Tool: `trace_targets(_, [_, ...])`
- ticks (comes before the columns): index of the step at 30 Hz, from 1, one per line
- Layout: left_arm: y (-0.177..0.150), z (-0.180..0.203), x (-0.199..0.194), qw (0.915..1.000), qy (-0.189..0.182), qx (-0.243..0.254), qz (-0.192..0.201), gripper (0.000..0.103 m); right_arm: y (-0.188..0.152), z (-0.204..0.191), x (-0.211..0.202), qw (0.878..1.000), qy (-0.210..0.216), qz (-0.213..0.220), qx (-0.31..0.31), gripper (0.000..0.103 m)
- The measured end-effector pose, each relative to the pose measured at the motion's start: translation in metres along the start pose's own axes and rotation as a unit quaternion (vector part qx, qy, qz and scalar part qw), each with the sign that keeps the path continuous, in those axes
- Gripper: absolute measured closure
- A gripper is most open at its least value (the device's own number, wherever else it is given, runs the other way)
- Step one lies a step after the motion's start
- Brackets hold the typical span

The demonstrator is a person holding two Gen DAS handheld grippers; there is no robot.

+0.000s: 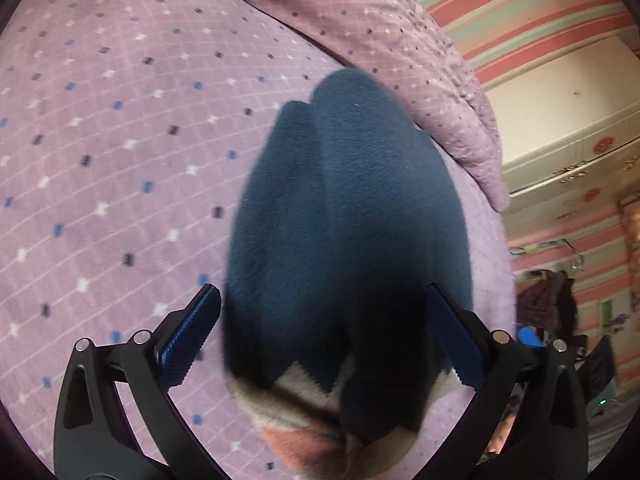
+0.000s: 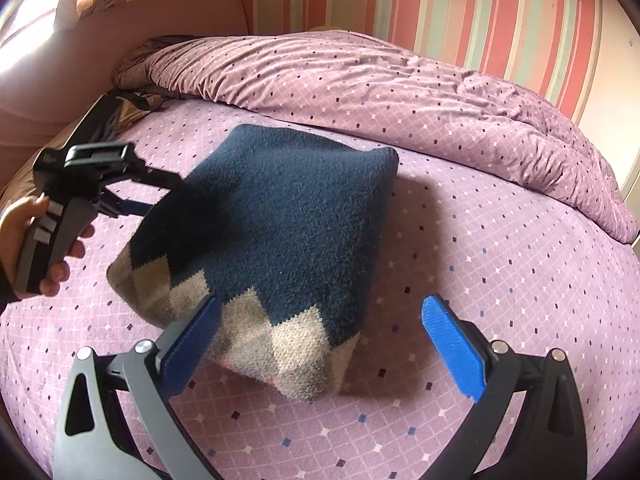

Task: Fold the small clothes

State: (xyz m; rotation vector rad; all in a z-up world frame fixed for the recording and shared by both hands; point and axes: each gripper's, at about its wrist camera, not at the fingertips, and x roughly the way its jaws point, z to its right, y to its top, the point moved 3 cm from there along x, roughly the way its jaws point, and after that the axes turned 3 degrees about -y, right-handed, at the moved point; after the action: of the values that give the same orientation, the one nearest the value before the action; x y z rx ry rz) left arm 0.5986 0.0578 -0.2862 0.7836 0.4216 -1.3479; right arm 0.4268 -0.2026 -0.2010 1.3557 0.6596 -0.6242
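My left claw (image 1: 324, 336) stands wide open with the navy knit garment (image 1: 344, 216) filling the gap between its blue pads, the cloth running away toward twelve o'clock and the beige and pink diamond hem bunched at six; I cannot tell whether either pad actually touches the wool, and nothing looks pinched. My right claw (image 2: 320, 328) is also spread wide and holds nothing: its left pad overlaps the garment (image 2: 272, 216) at the hem in view, at about ten o'clock, while the right pad hangs over bare bedsheet (image 2: 500, 264) at two o'clock. From the right wrist view the garment sits as a folded, puffed-up bundle in the middle of the bed, its far corner at twelve o'clock, with the left claw (image 2: 140, 208) reaching in at its side from nine o'clock, my hand (image 2: 44, 240) on the handle. Beyond it, a rumpled duvet (image 2: 400, 92) is heaped along the far edge from eleven to three o'clock. My worry is that the thick knit will spring back open, since neither claw pins it. If I close the left claw on this bulk I could grab several layers and drag the whole fold askew, or snag the loose yarn on the ribbed pads
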Motion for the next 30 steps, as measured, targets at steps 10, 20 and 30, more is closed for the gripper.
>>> trace_targets(10, [0.006,-0.019,0.018,0.9982,-0.057,-0.012,-0.015,0.003,-0.006,0.004,0.0,1.0,0.0,-0.008,0.002,0.002])
trace_targets(20, [-0.005,-0.037,0.037,0.9879,-0.145,-0.045,-0.029,0.003,-0.011,0.023,0.007,0.999,0.014,-0.012,0.045,0.002])
trace_targets(30, [0.0,-0.013,0.067,0.9888,-0.129,-0.012,-0.073,0.003,-0.03,0.077,0.061,0.968,0.073,-0.049,0.237,0.002])
